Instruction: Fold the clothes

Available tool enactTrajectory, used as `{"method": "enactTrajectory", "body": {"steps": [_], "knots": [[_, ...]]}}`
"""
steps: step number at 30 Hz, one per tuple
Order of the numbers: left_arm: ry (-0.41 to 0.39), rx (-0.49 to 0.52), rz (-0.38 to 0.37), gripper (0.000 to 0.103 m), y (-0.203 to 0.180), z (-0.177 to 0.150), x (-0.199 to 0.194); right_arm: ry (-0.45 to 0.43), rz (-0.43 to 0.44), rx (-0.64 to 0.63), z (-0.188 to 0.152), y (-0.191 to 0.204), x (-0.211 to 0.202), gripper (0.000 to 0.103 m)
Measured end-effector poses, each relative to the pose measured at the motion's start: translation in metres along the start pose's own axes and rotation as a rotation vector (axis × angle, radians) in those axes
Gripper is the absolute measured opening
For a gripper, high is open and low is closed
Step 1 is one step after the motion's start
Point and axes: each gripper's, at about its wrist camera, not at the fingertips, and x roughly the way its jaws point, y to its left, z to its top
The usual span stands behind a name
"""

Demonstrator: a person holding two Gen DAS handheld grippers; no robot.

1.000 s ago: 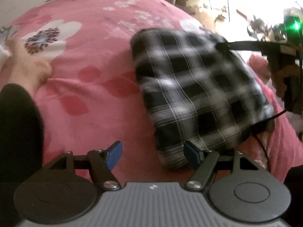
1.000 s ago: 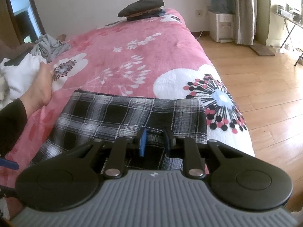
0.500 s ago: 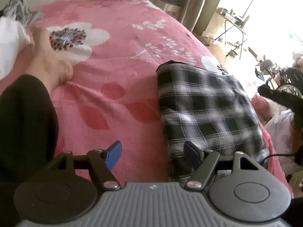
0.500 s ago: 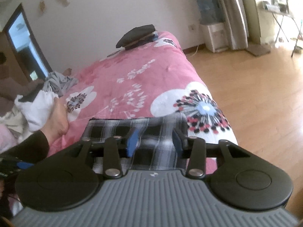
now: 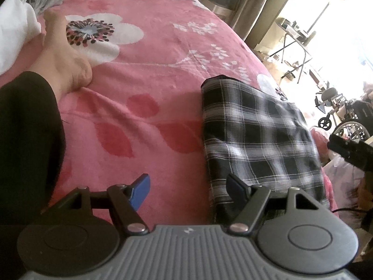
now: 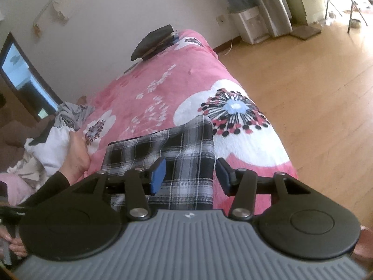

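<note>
- On the pink floral blanket (image 5: 149,53), near its window-side edge, lies the plaid garment (image 5: 254,135), folded into a compact rectangle, flat, nothing on top of it.
- Right gripper (image 6: 190,173): a second ago its blue pads were nearly together, low over the plaid's near edge; now the jaws are opening, about half spread, and the view has tipped up toward the wall and wood floor (image 6: 303,74). Plaid shows in the gap between the pads but they don't press on it: released, not held.
- Left gripper (image 5: 187,190): jaws wide apart, same spread as a second ago, holding nothing. Left pad over bare blanket, right pad over the plaid's near corner; contact unclear, no pinch.
- View from the left gripper has swung: plaid was centre-frame and blurred, now sits to the right and sharp. The garment itself looks unmoved on the bed.
- Judgement: this item's fold looks finished and let go; next is probably another piece from the heap.
- Garment look: black, grey and white check, woven, soft; edges fairly straight, long left edge a clean fold, near end thicker with stacked layers, corners slightly rounded.
- Unfolded white and grey clothes (image 6: 58,137) are piled at the far left of the bed, beside a bare foot (image 5: 67,70); a dark folded stack (image 6: 153,40) sits at the bed's far end.
</note>
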Motion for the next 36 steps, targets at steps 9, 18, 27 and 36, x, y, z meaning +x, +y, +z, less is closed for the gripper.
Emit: {"method": "enactTrajectory", "body": {"steps": [9,18,27,36], "knots": [[0.024,-0.17,-0.178,0.073,0.022,0.01,0.024,0.03,0.092,0.2,-0.012,-0.027,0.001,0.058],[0.098,-0.202,-0.287,0.071,0.023,0.029,0.066,0.138,0.151,0.276,-0.014,-0.045,0.031,0.061],[0.136,-0.131,-0.39,0.069,0.006,0.06,0.105,0.233,0.317,0.375,0.008,-0.061,0.084,0.063],[0.126,-0.096,-0.455,0.058,0.007,0.056,0.116,0.295,0.418,0.339,0.016,-0.056,0.107,0.062]]}}
